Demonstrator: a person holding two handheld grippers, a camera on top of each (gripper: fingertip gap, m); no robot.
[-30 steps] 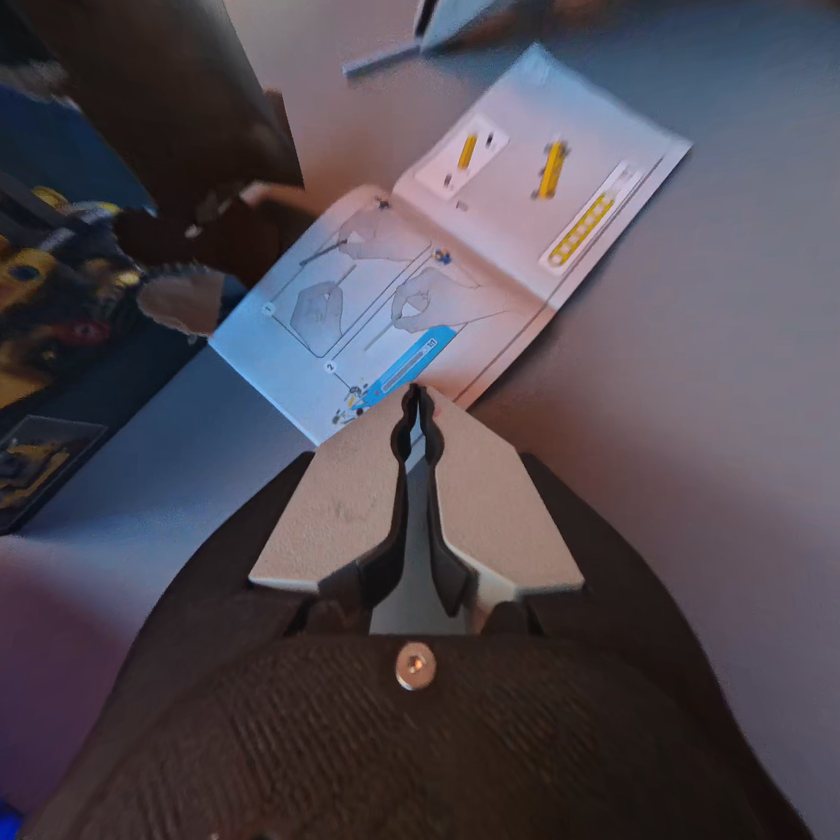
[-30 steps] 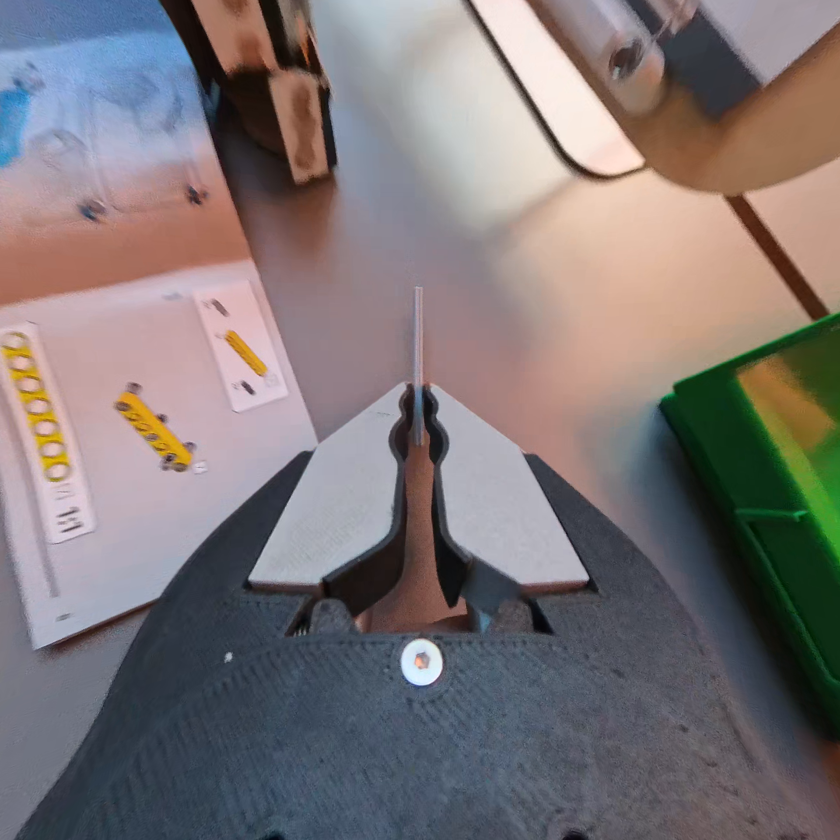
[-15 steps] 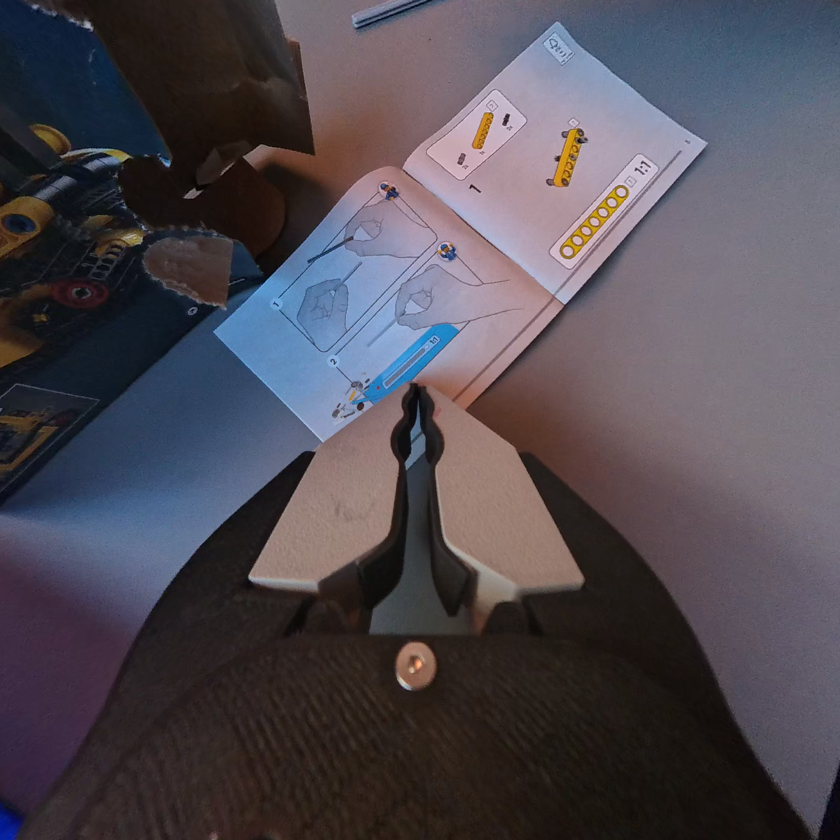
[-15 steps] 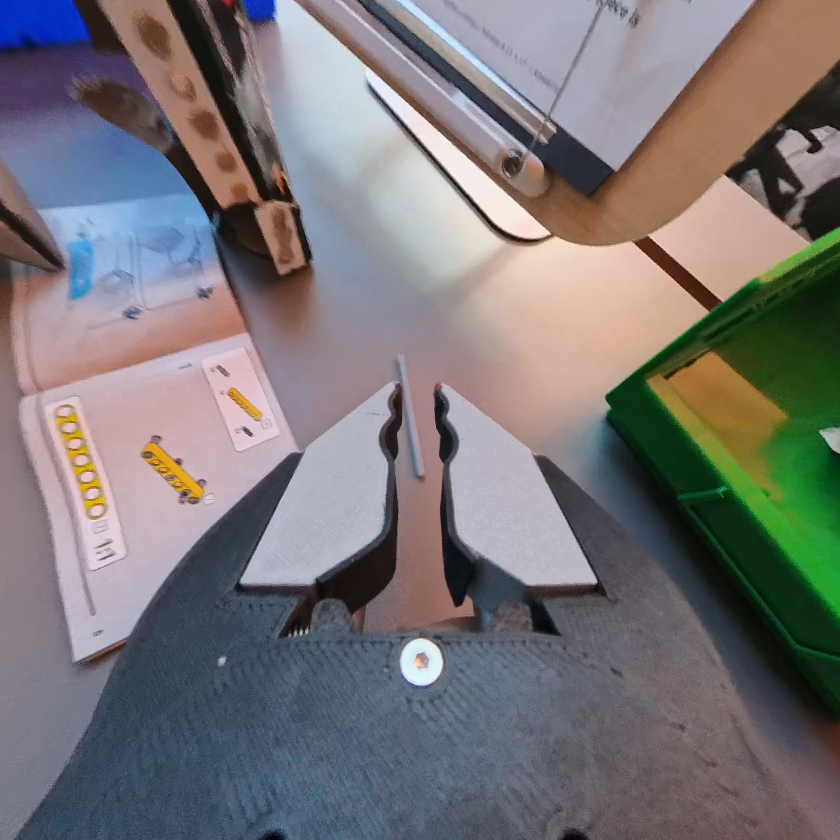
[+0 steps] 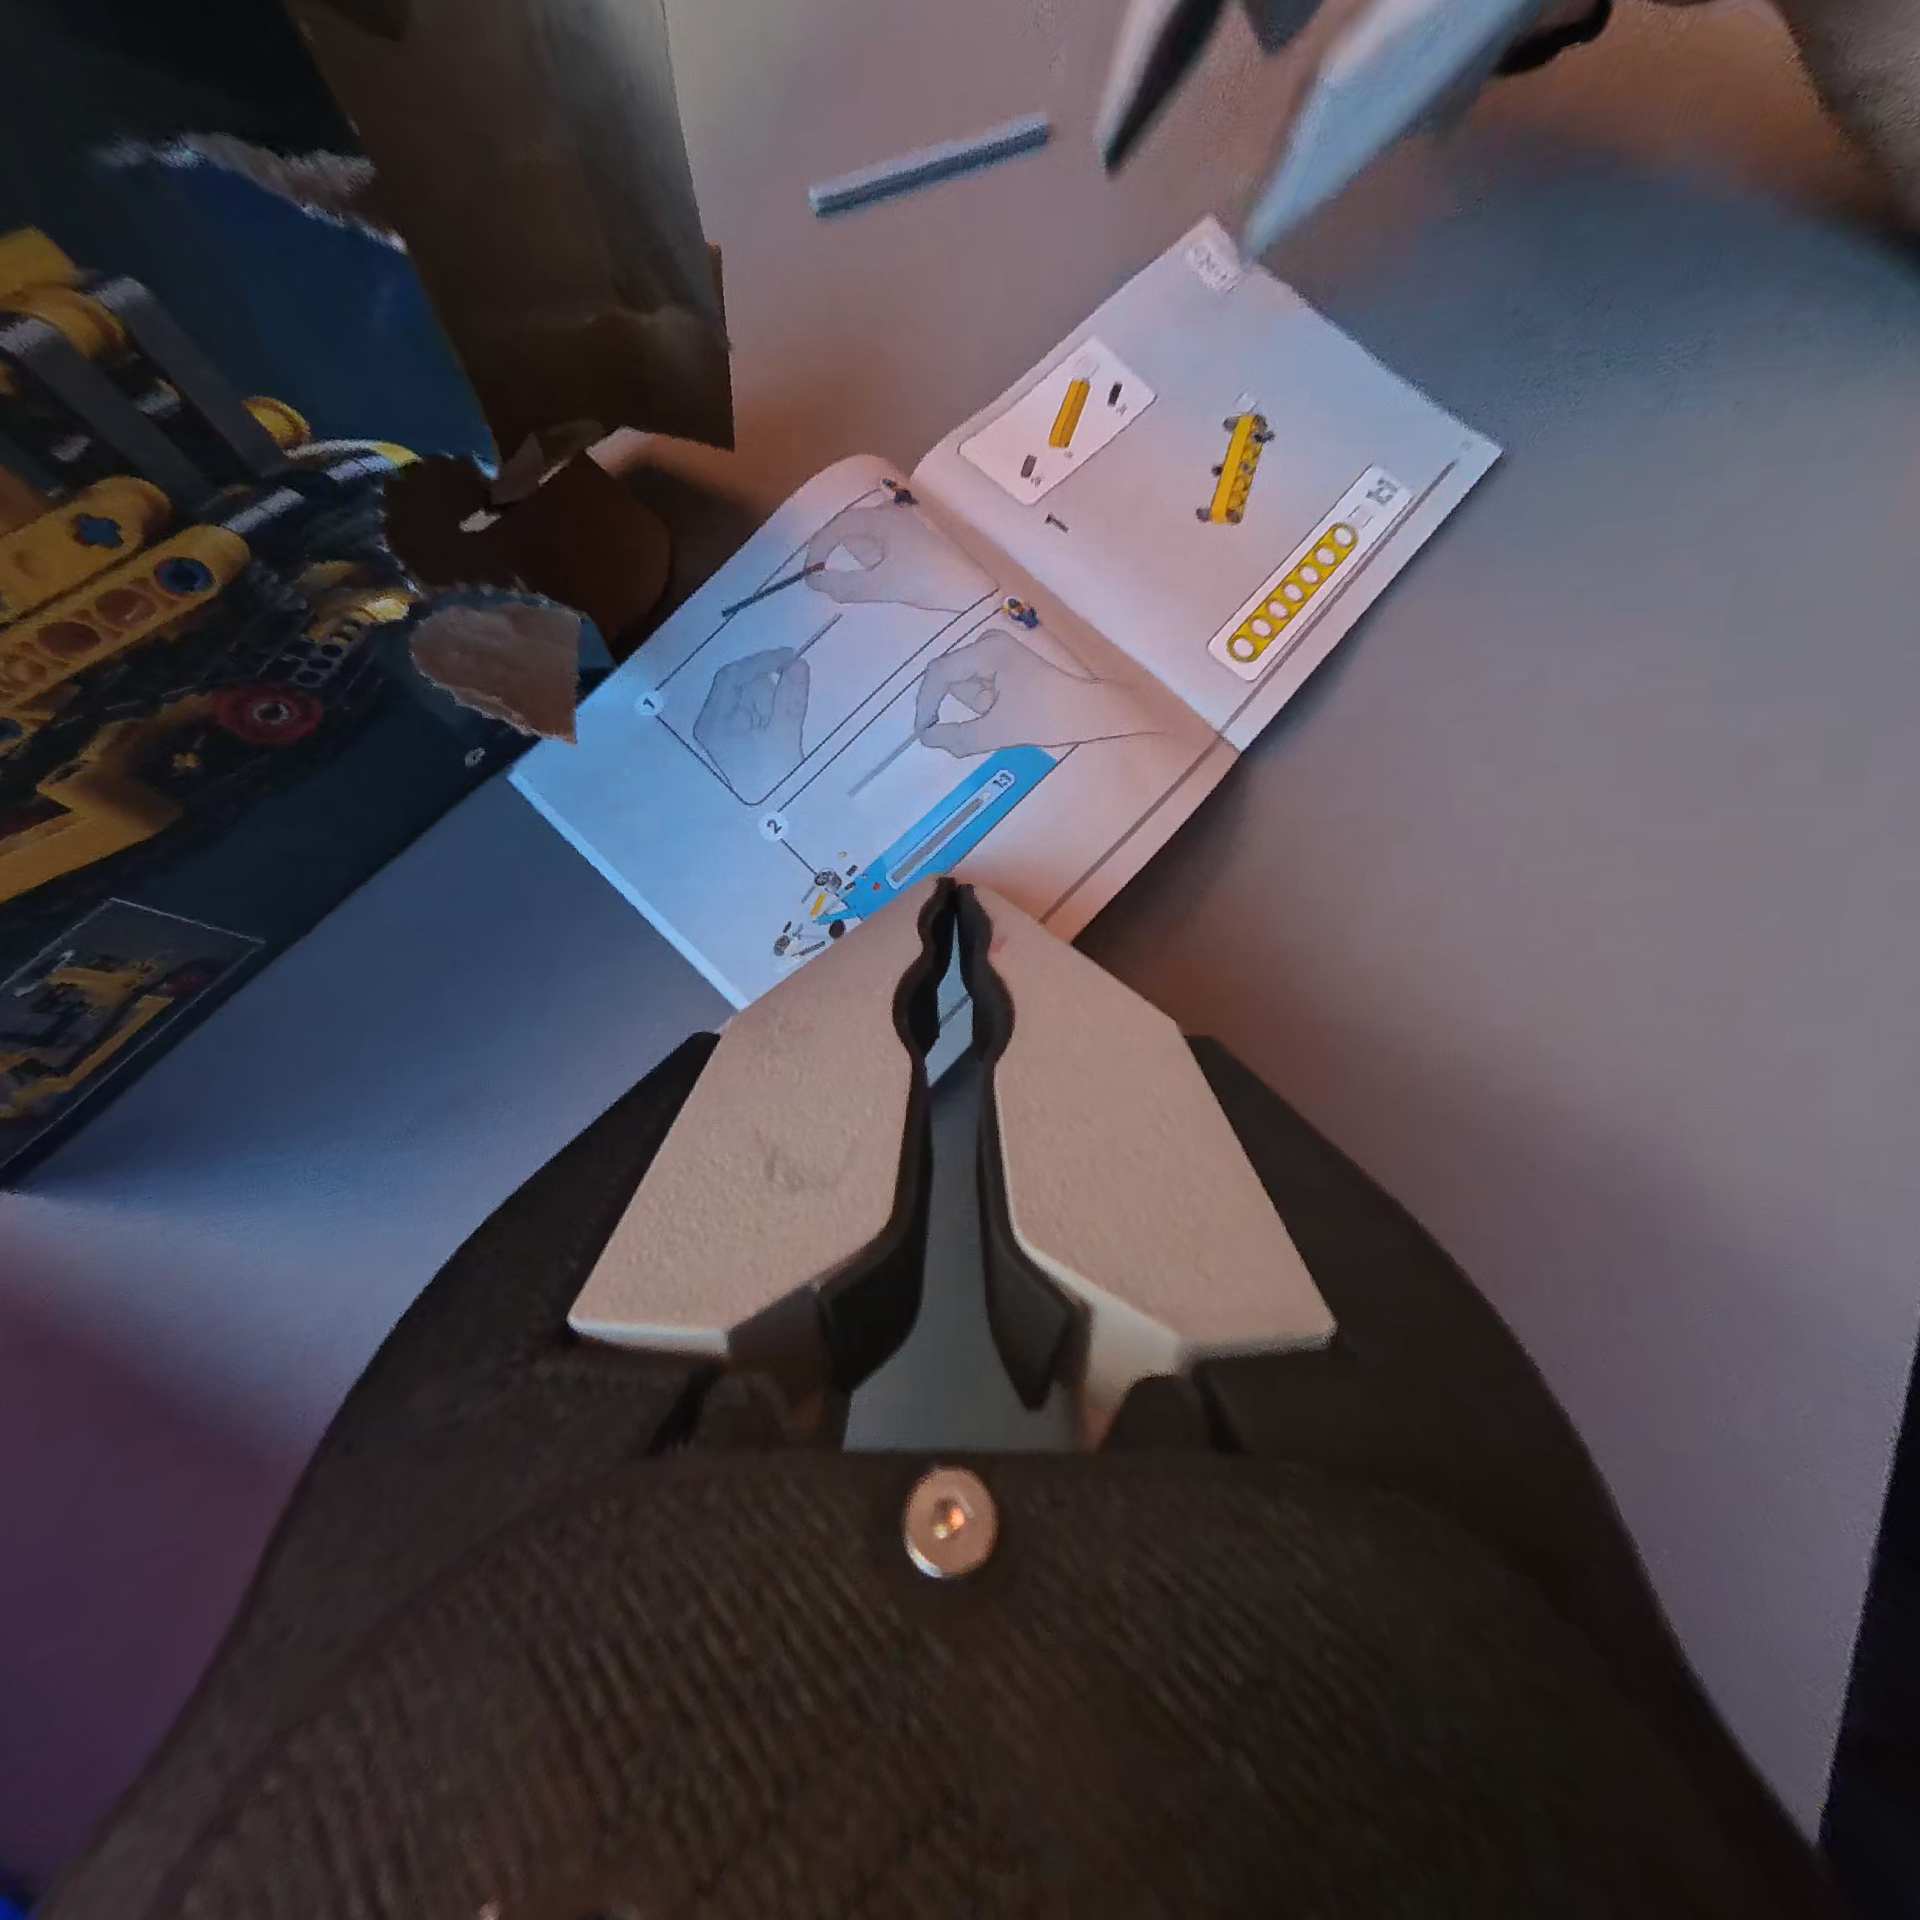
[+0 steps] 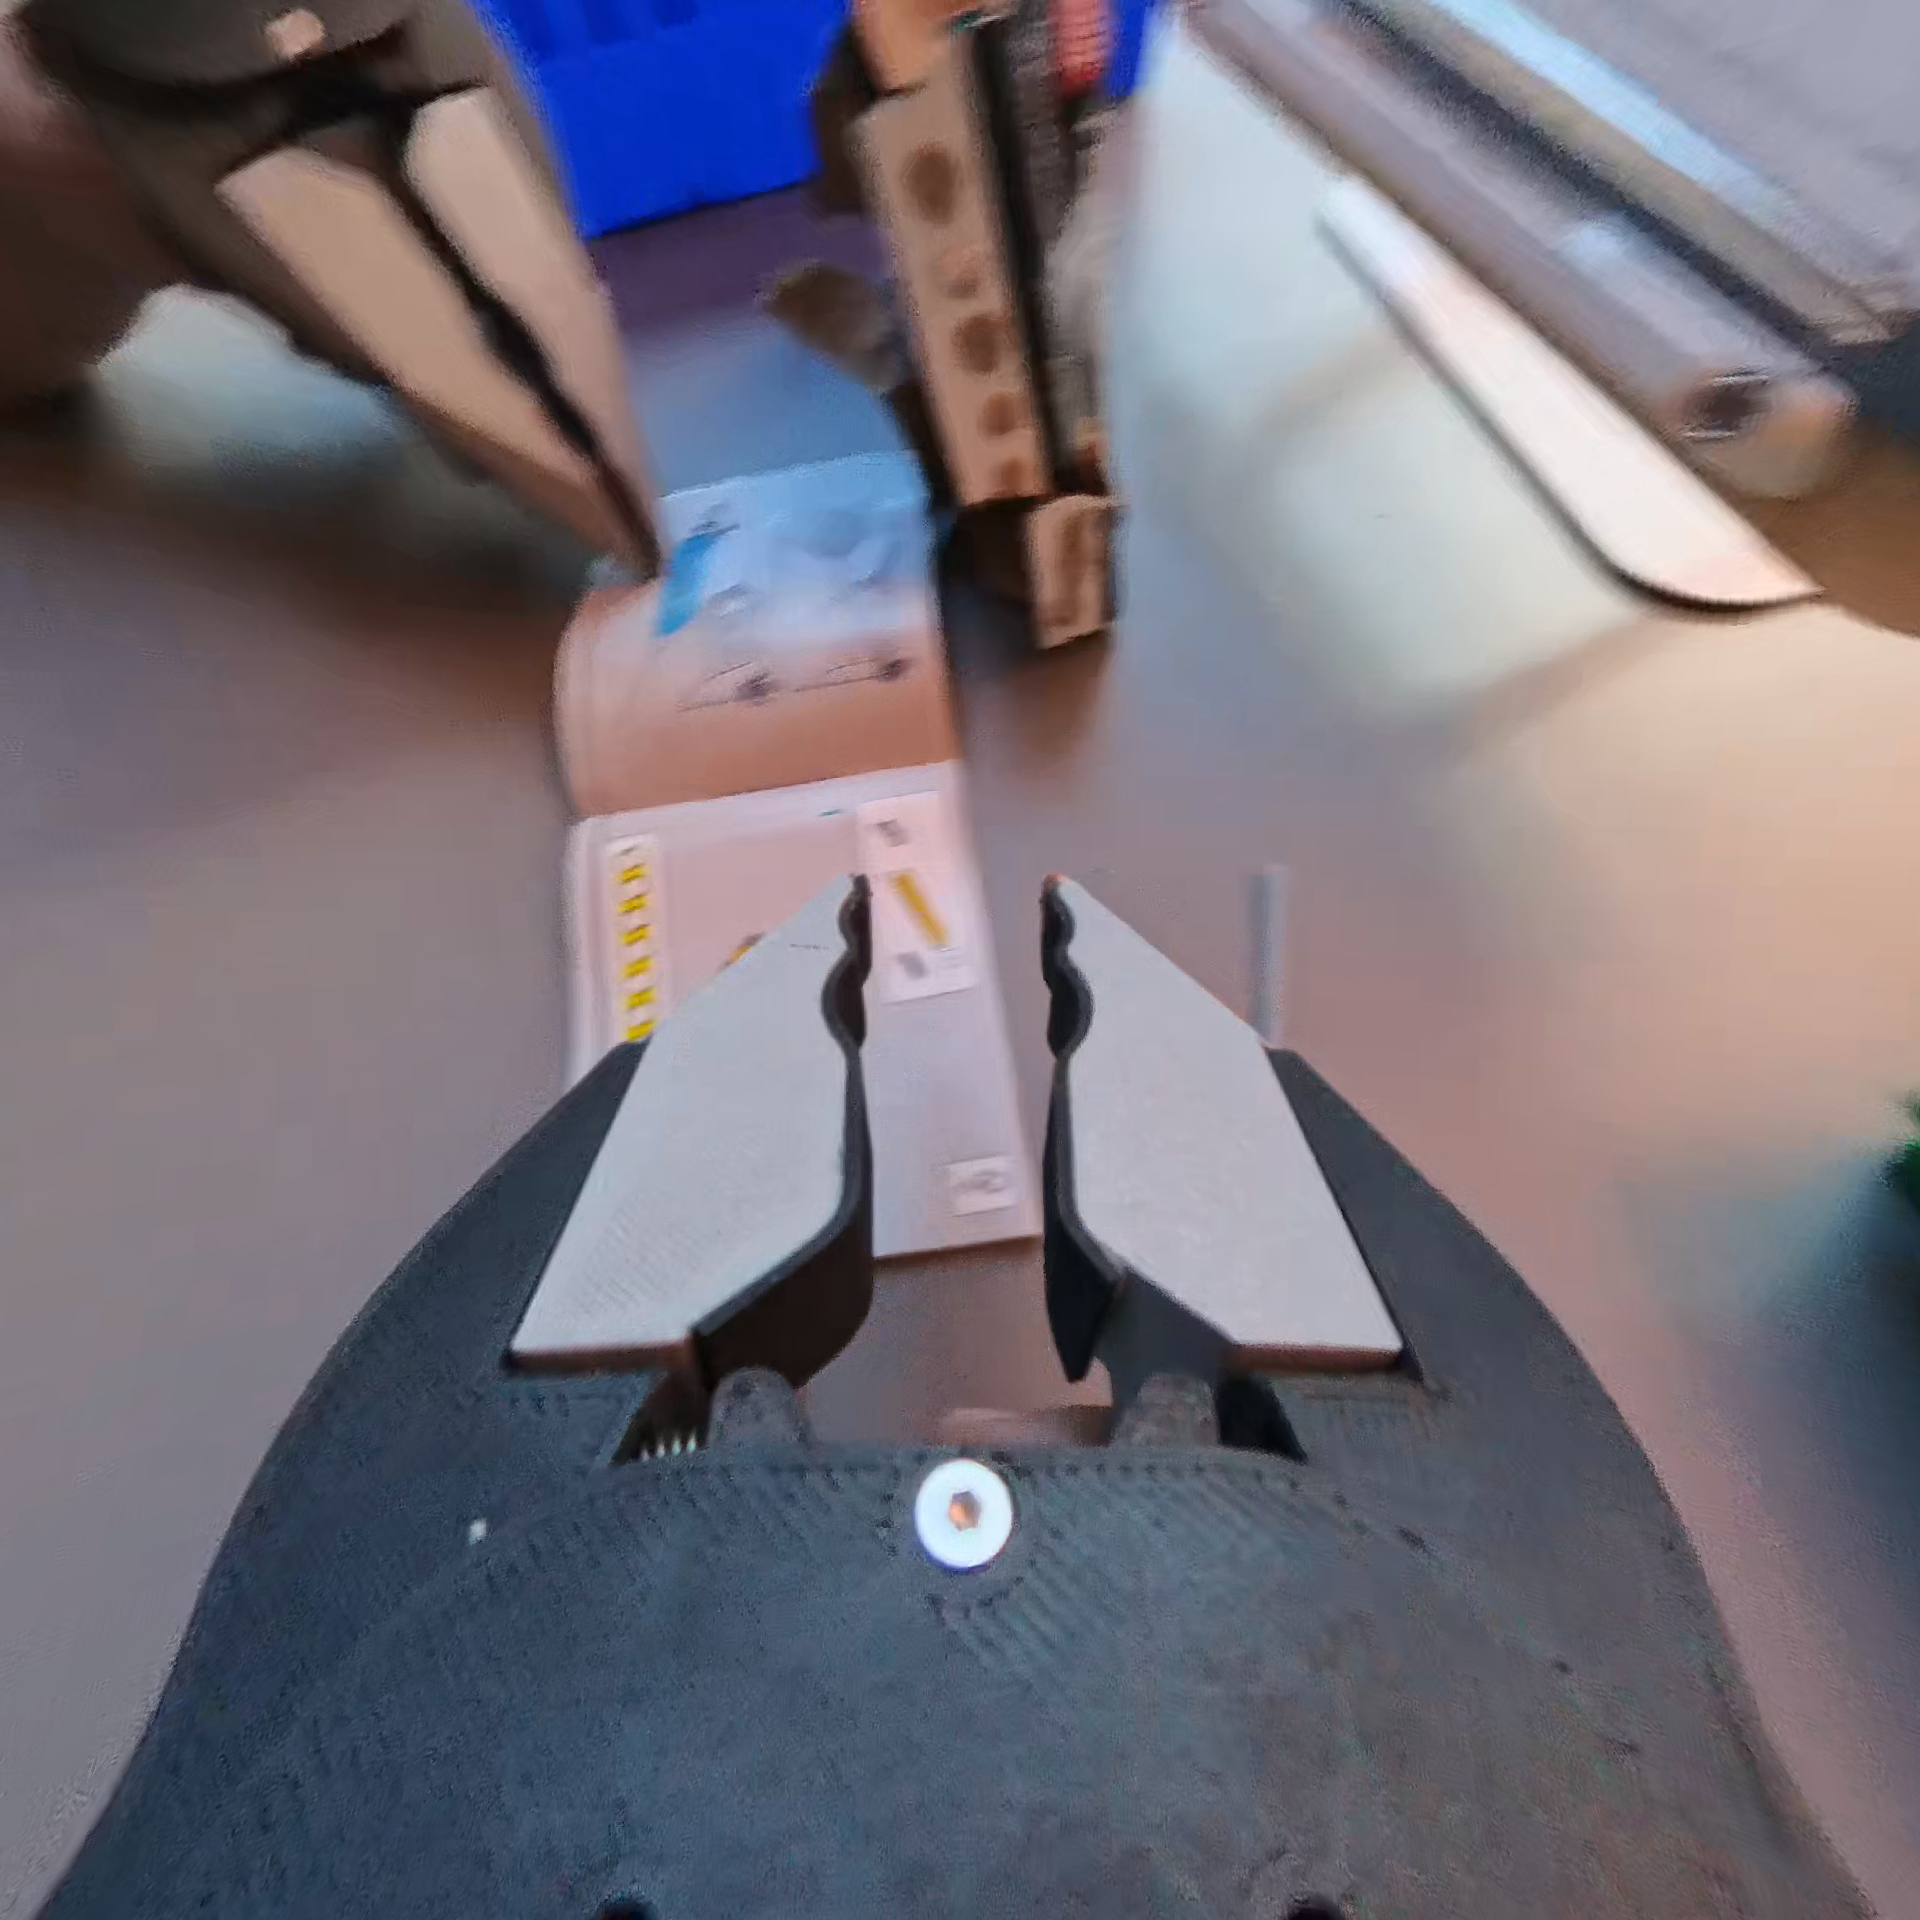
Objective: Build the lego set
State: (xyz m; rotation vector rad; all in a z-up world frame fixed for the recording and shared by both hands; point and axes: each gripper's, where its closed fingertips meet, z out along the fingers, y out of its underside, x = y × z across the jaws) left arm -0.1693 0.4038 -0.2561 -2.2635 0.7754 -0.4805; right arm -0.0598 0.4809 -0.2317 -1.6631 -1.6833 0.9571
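Observation:
The open instruction booklet lies flat on the grey table; it also shows in the right wrist view. My left gripper is shut, with its tips at the booklet's near edge; I cannot tell whether it pinches the page. It shows in the right wrist view at the booklet's far edge. My right gripper is open and empty above the booklet's page with the yellow beam pictures. It shows blurred in the left wrist view. A thin grey axle lies on the table just right of my right gripper, also seen in the left wrist view.
The torn-open lego box lies left of the booklet, with brown cardboard flaps standing up; it shows behind the booklet in the right wrist view. A green bin is at the right edge, a blue bin is behind, and a white board stand is at the far right. The grippers' ends are close to 15 cm from one another. To reach the thin grey axle in a straight line is about 7 cm for my right fingers, about 20 cm for my left. It is also in sight in the left wrist view.
My right gripper opened and let go of the grey axle, which now lies on the table. It pulled back and swung left over the booklet. My left gripper stayed shut at the booklet's edge.

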